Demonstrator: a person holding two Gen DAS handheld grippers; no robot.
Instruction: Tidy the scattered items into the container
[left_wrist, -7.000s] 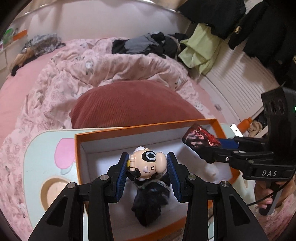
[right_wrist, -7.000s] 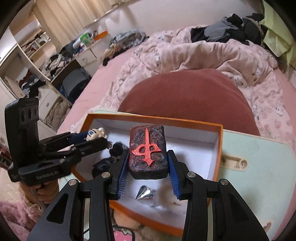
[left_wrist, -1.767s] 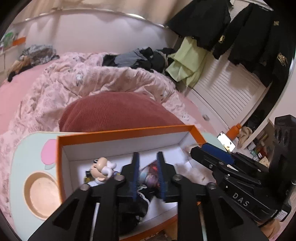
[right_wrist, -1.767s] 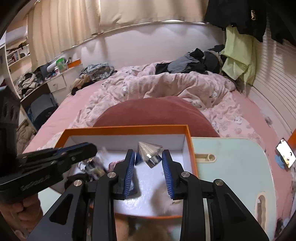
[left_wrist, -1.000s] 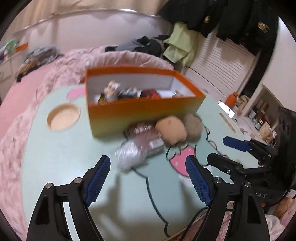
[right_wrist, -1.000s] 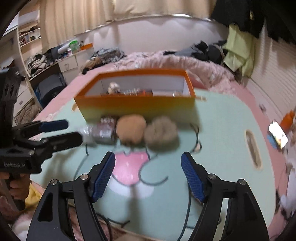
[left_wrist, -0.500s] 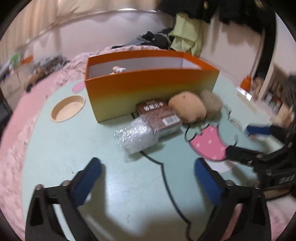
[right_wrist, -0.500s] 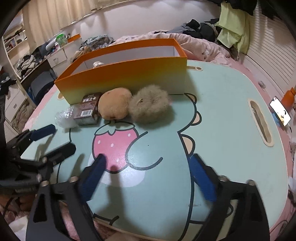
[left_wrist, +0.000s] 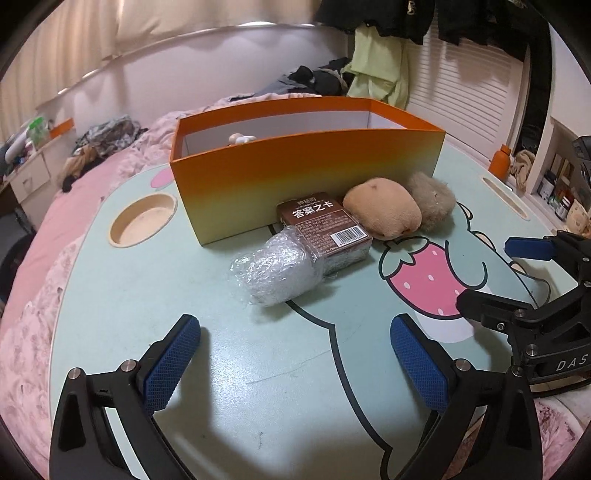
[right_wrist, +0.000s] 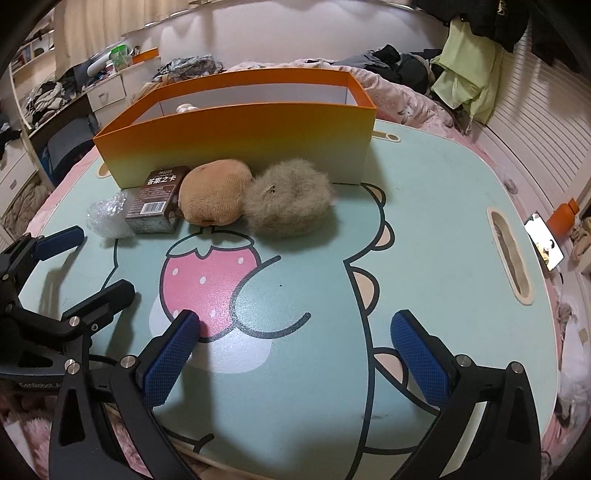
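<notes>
Box (left_wrist: 306, 177) orange fading to yellow, white inside. Card pack (left_wrist: 325, 225) brown. Plush (right_wrist: 214, 195) tan, pompom (right_wrist: 290, 197) grey. Counter (right_wrist: 424, 221) mint, pink strawberry print.

The orange box (left_wrist: 306, 173) wall hides its contents, except a pale figurine top (left_wrist: 242, 139) peeking over.

Bedroom, dim indoor light. Mint-green tabletop (right_wrist: 424, 206) with strawberry cartoon print, round cup recess (left_wrist: 143, 218) at left corner. Pink bed (left_wrist: 74, 199) behind, clothes heap (right_wrist: 391, 62) on it. Cream curtains (left_wrist: 92, 33) on back wall. White slatted closet doors (left_wrist: 461, 88) right; cluttered white shelves (right_wrist: 40, 96) left.
</notes>
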